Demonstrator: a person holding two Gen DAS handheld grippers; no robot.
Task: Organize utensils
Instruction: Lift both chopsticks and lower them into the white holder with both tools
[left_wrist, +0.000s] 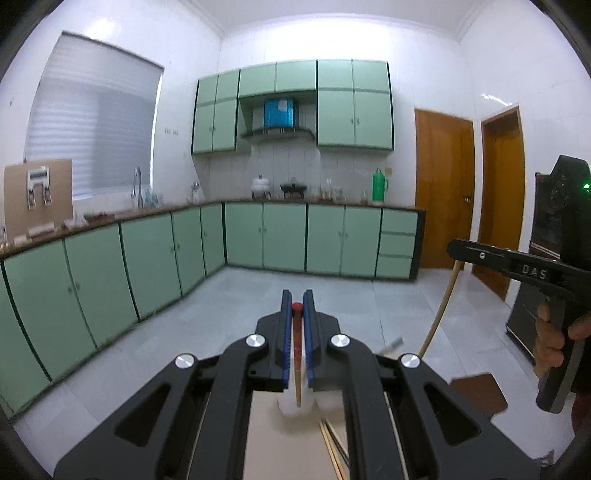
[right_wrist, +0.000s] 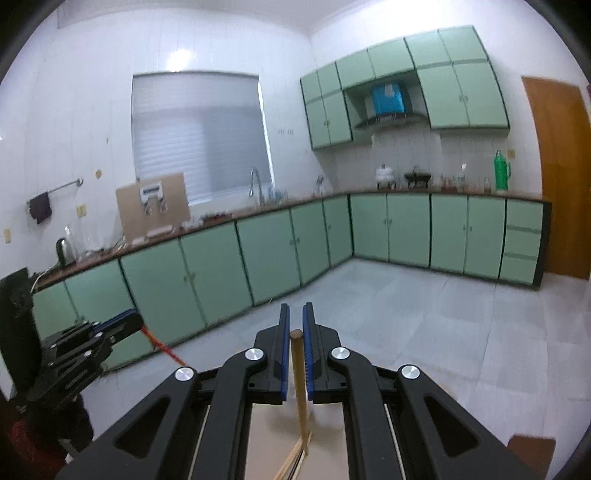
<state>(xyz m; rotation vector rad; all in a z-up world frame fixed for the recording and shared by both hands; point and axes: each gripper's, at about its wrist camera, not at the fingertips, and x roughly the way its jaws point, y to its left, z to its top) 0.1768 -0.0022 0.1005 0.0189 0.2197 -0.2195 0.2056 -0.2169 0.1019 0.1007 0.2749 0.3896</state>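
My left gripper (left_wrist: 297, 301) is shut on a red-topped chopstick (left_wrist: 297, 347), held upright with its tip down over a white holder (left_wrist: 295, 406). My right gripper (right_wrist: 295, 314) is shut on a plain wooden chopstick (right_wrist: 300, 387), also upright, its lower end near several loose chopsticks (right_wrist: 295, 458) on a beige board (right_wrist: 266, 443). The right gripper also shows at the right of the left wrist view (left_wrist: 452, 249), holding its pale chopstick (left_wrist: 439, 314). The left gripper shows at the lower left of the right wrist view (right_wrist: 138, 321) with the red chopstick (right_wrist: 162, 347).
More loose chopsticks (left_wrist: 334, 443) lie on the beige board (left_wrist: 266, 443) below the left gripper. Green kitchen cabinets (left_wrist: 258, 240) and a grey tiled floor (left_wrist: 229, 314) lie beyond. A brown piece (left_wrist: 480, 395) sits at the right.
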